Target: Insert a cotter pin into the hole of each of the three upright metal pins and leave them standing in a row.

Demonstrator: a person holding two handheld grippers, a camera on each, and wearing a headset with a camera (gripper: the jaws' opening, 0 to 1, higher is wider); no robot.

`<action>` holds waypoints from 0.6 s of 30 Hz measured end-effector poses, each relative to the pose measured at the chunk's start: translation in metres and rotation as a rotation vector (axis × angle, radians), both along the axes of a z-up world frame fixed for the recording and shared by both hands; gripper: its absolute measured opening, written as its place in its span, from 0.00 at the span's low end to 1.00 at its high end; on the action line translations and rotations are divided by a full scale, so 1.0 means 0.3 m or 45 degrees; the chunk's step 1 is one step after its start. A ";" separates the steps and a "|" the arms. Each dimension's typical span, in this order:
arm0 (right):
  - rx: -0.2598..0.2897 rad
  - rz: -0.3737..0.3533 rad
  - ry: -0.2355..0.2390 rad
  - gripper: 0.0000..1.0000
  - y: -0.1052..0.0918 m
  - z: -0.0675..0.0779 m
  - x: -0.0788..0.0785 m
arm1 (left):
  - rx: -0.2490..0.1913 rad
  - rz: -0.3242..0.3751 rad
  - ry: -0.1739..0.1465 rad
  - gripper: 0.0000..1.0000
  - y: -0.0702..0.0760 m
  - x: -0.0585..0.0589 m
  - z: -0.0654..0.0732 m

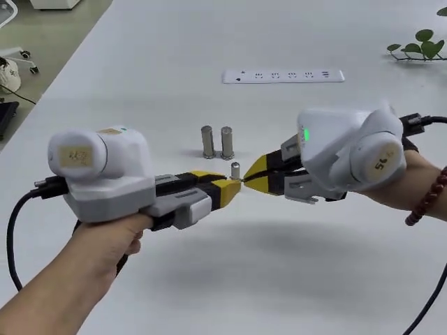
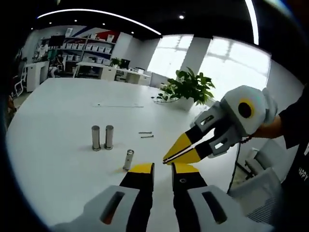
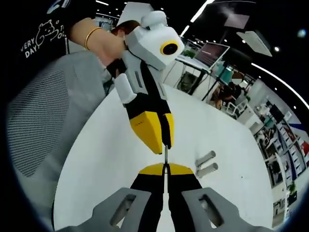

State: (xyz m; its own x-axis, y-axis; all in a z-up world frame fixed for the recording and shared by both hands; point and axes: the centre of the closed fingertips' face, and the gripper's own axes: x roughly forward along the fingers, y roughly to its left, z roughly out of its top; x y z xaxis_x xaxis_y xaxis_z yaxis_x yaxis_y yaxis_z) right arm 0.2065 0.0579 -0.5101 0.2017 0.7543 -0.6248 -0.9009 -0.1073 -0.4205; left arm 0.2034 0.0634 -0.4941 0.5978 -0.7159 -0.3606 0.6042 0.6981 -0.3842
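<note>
The left gripper (image 1: 232, 187) is held in a hand (image 1: 112, 234) low over the white table (image 1: 209, 265), its yellow-tipped jaws pointing toward the right gripper (image 1: 248, 179); the tips of the two nearly meet. In the left gripper view the left gripper's (image 2: 163, 170) jaws stand apart with a clear gap and nothing between them: released. In the right gripper view the right gripper's (image 3: 164, 170) jaws are pressed together on a cotter pin (image 3: 165, 154), a thin metal sliver that sticks straight out past the tips and reaches the jaw tips of the left gripper (image 3: 164, 145); whether it touches them cannot be told. Two metal pins (image 1: 217, 142) stand upright side by side on the table, just beyond the grippers, close together but not touching. A third metal pin (image 1: 235, 169) stands alone nearer the person, directly behind the meeting jaw tips in the head view. In the left gripper view the third metal pin (image 2: 128, 159) sits on the table just left of the left jaw, apart from the two metal pins (image 2: 102, 137), and the right gripper (image 2: 166, 158) comes in from the right with its tips shut, above the table. No cotter pin is seen in any of the three metal pins. Spare cotter pins (image 2: 147, 137) lie flat on the table beyond the third metal pin. A power strip (image 1: 283, 75) lies farther back, and a plant (image 1: 419, 45) sits at the far right edge.
</note>
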 end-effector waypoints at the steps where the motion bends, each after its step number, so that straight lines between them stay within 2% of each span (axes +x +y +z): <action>1: 0.000 0.007 -0.004 0.00 0.002 0.001 -0.003 | -0.007 -0.003 0.005 0.09 -0.003 -0.002 0.001; 8: -0.002 0.027 -0.030 0.00 0.007 0.011 -0.021 | -0.031 -0.015 0.029 0.04 -0.018 -0.009 0.001; 12: -0.013 0.029 -0.065 0.00 0.005 0.016 -0.028 | -0.040 -0.023 0.039 0.02 -0.026 -0.016 -0.002; 18: -0.022 0.023 -0.078 0.00 0.004 0.019 -0.046 | -0.046 -0.028 0.060 0.00 -0.030 -0.021 -0.010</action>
